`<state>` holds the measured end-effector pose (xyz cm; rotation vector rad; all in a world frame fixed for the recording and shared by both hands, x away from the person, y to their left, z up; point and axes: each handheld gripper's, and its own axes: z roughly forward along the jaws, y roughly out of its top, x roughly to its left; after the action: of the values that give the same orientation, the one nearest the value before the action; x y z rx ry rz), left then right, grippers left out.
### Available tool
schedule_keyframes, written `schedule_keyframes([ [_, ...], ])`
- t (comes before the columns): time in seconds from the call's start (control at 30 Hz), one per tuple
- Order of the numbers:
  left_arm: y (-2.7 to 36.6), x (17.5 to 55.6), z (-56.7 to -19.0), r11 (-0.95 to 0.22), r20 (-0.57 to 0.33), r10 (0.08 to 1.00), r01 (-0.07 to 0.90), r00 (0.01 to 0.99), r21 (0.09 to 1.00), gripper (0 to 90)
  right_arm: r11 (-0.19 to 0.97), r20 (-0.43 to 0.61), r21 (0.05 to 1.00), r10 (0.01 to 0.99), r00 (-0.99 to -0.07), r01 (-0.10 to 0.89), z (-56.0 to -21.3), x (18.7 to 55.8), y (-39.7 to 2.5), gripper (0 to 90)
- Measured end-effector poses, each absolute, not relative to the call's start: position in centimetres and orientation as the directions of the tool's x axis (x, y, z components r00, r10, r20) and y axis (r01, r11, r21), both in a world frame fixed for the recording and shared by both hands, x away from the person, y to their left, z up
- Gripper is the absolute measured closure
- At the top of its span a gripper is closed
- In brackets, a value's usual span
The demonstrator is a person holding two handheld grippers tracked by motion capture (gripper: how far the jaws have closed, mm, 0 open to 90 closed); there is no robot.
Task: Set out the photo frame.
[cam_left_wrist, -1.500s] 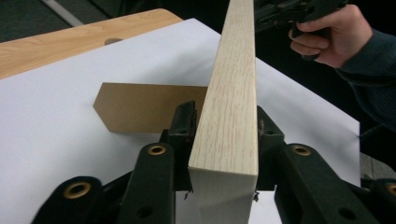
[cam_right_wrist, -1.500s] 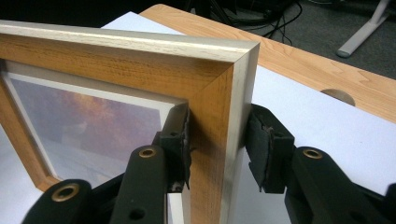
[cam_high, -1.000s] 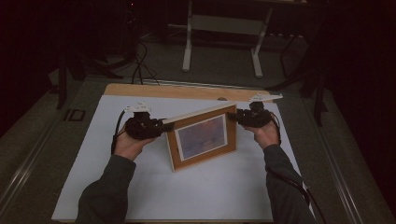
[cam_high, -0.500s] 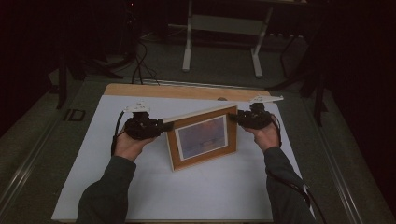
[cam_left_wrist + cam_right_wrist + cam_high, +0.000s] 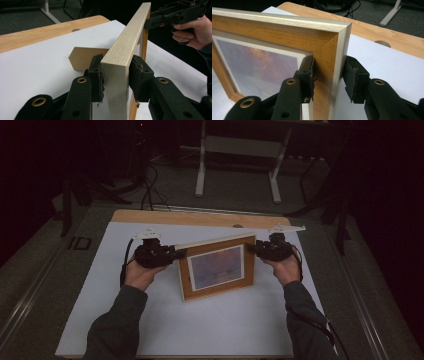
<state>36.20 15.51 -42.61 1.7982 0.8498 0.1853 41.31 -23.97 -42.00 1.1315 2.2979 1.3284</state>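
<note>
I have two hand-held grippers and one picture frame [image 5: 217, 267] between them, standing upright on the surface [image 5: 90, 270], which is a white sheet over a pale wooden top with a rounded far corner. My left hand-held gripper [image 5: 176, 254] is clamped on the frame's upper left corner: in the left gripper view its two black jaws, each with a brass-ringed rivet and a worn, ragged pad, press both faces of the pale, straight-grained edge of the frame [image 5: 125, 47]. Just beyond my left jaw, a brown easel stand [image 5: 83, 58] of flat board with a pointed end juts from the frame's back and rests on the white sheet. The frame itself is rectangular, warm orange-brown wood on the front with a lighter, silvery outer edge and mitred corners, holding one print [image 5: 216, 267] of hazy purple and orange inside a pale mat. At the frame's far upper corner sits my right hand-held gripper [image 5: 256, 248]; in the right gripper view its jaws straddle the corner of the frame [image 5: 329, 62], the left pad tight on the front face, the right pad beside the back with a thin gap showing, so I cannot tell how firmly it bites. My right hand [image 5: 191, 31] wraps the black body of that hand-held gripper.
</note>
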Motion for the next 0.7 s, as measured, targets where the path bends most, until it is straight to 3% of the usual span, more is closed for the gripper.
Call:
schedule_keyframes([
  [0.5,15.4,36.4,-42.6,-0.193,-0.233,0.607,0.425,0.760,0.884,67.1,0.319,0.156,0.804,0.702,-0.695,0.502,-41.6,41.6,-24.5,61.0],
  [0.7,15.6,36.5,-42.6,-0.192,-0.232,0.602,0.421,0.764,0.886,67.3,0.323,0.175,0.813,0.658,-0.733,0.484,-41.5,42.5,-24.3,53.0],
])
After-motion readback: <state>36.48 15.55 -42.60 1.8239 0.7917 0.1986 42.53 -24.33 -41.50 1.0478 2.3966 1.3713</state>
